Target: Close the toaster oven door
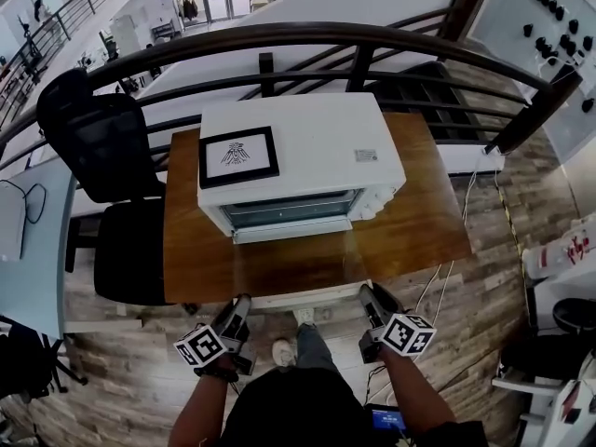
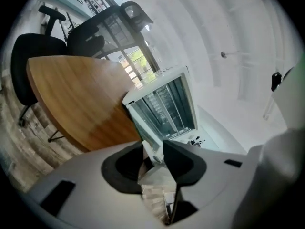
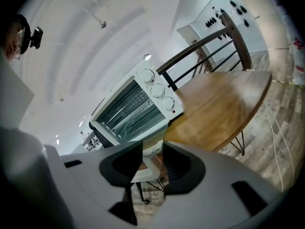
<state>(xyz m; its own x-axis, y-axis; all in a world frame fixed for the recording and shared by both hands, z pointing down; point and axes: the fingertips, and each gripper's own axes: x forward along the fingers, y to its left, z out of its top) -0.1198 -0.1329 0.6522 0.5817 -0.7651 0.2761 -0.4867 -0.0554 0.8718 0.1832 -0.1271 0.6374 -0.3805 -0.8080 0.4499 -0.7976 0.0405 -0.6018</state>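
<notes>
The lowered door (image 1: 298, 266) of the toaster oven (image 1: 303, 156) on the table (image 1: 419, 212) is pinched at its handle (image 1: 298, 299) by the left gripper (image 1: 242, 304) and the right gripper (image 1: 369, 294), so the lift is judged begun and an upward swing shut is called for next.

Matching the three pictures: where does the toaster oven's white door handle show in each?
Head view: white door handle at the brown wooden table's near edge.
Left gripper view: handle in left claw, low centre.
Right gripper view: handle in right claw, low centre.
Shared landmark: the table.
</notes>
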